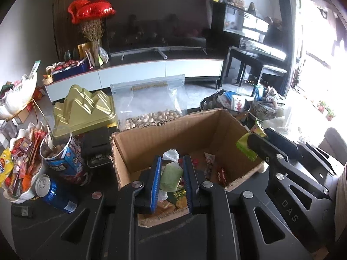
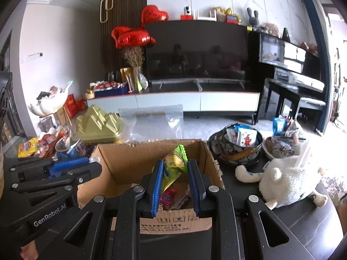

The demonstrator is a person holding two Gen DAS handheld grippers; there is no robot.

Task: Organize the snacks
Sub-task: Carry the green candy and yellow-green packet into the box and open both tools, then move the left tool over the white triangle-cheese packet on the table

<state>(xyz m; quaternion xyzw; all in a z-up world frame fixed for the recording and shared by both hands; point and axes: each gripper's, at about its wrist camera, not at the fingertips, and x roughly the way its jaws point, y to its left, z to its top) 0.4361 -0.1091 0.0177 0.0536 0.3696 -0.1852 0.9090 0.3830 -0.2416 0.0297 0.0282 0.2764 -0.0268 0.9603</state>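
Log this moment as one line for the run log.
stage: loading | right gripper: shut on green snack packet over cardboard box | left gripper: open, empty, over box

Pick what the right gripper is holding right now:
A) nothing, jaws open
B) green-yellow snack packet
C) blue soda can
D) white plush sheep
B: the right gripper is shut on the green-yellow snack packet, held over the open cardboard box; the left wrist view shows the same packet pinched at its tip.

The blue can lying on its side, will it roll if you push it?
Probably. The blue can lies on its round side on the dark table, so a sideways nudge would likely roll it. Its smooth metal may be slippery to pinch.
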